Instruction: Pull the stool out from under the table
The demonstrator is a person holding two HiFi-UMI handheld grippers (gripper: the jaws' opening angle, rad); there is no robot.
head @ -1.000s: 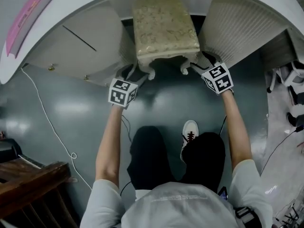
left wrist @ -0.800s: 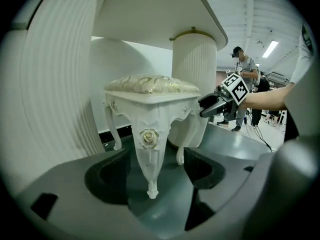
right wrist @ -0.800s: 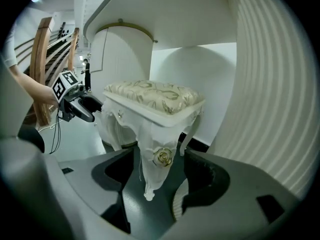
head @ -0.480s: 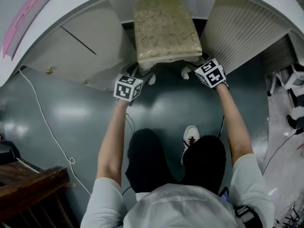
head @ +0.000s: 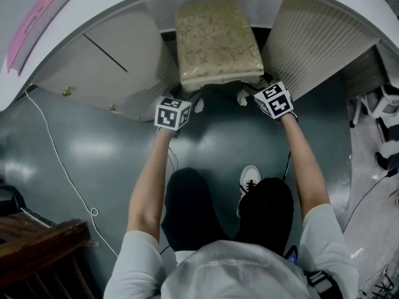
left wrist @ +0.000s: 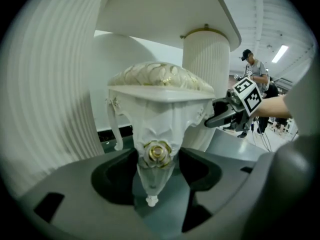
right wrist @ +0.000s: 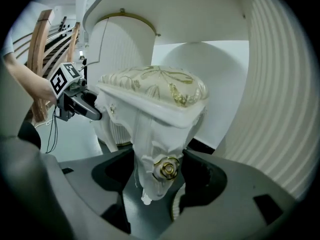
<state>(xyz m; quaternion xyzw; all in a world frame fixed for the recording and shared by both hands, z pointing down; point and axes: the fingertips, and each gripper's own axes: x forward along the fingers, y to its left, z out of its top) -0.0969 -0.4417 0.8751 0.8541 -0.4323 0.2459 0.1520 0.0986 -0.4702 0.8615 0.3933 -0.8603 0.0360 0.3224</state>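
Moved: both grippers have gone toward 12 o'clock in the head view and drawn in toward each other since a second ago. They were just short of the stool [head: 215,39] and are now at its two front legs. The stool itself sits no further out.
Stool place: at 12 o'clock from the person, tucked in the gap under the table [head: 81,5]. The smooth cabinet [head: 118,61] is at its 9 o'clock and the ribbed pedestal [head: 318,42] at its 3 o'clock. Only the front edge and front feet are clear of the tabletop.
Seat: the patterned gold cushion [right wrist: 160,86] is level on the white carved frame.
Left tool: the left gripper [head: 189,98] is at 11 o'clock and angled downward. Its jaws are wide and have just been closing. The left front leg [left wrist: 157,129] stands upright between them, with its gold rose [left wrist: 157,154] centred in the gap.
Right tool: the right gripper [head: 250,91] is at 1 o'clock. Its jaws are wide, with the right front leg [right wrist: 160,159] between them, close to both sides.
Floor: the glossy grey floor [head: 93,148] has a white cable [head: 62,161] trailing across it at 8 o'clock.
Person: crouched, with one white shoe [head: 249,179] showing at 5 o'clock of the stool.
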